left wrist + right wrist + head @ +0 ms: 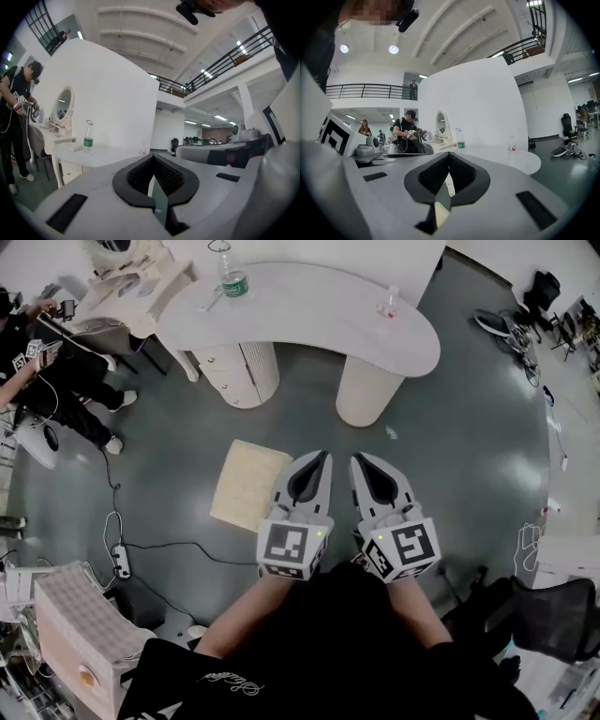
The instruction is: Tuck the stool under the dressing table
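Note:
In the head view the stool [247, 484], a cream square-topped seat, stands on the grey floor in front of the white curved dressing table [309, 320]. My left gripper [324, 457] and right gripper [358, 459] are held side by side just right of the stool, both shut with nothing between the jaws. Both point toward the table's legs. The left gripper view shows its closed jaws [152, 157] below the tabletop [105, 155]. The right gripper view shows closed jaws [449, 155] before the same tabletop [508, 158]. The stool is hidden in both gripper views.
A green-labelled water bottle [232, 278] and a small bottle [388, 304] stand on the table; an oval mirror [63, 104] sits at its left end. A person [52, 381] stands left. A power strip with cable [120, 561] lies on the floor; a black chair [548, 615] is right.

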Action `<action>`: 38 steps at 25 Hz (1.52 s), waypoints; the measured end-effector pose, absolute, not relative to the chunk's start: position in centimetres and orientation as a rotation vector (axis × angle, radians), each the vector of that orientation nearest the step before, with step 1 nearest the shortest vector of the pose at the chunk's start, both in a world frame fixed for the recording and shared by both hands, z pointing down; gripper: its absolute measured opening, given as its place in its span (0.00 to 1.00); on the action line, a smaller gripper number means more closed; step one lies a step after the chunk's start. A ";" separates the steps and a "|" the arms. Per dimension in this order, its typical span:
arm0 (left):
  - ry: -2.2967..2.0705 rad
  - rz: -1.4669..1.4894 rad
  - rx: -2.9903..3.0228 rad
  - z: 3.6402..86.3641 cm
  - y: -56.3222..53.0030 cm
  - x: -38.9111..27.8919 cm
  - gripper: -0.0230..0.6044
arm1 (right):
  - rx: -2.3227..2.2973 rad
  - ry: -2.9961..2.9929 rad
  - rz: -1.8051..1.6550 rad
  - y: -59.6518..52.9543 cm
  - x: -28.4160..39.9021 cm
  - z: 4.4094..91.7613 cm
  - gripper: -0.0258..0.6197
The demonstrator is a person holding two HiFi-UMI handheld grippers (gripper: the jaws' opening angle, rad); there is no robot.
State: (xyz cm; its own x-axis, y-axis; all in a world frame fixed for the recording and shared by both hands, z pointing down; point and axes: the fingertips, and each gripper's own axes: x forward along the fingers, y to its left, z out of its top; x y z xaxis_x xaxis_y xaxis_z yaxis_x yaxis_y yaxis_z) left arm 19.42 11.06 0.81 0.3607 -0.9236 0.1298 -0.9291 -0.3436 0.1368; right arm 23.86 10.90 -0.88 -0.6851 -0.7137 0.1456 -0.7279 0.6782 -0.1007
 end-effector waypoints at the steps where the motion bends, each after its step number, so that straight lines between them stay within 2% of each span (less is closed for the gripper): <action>1: -1.690 0.046 2.420 1.0 11.2 18.3 0.05 | 1.187 -2.795 0.232 10.9 22.8 -0.8 0.05; 10: -1.815 0.067 2.292 2.3 11.7 10.3 0.05 | 1.034 -2.825 0.275 11.0 15.6 0.7 0.05; 26: -2.096 0.143 1.987 3.8 7.0 3.3 0.05 | 0.634 -2.953 0.401 4.5 7.8 2.1 0.05; 38: -2.297 0.258 1.729 3.0 7.4 -1.2 0.05 | 0.340 -3.037 0.519 2.4 2.3 2.1 0.05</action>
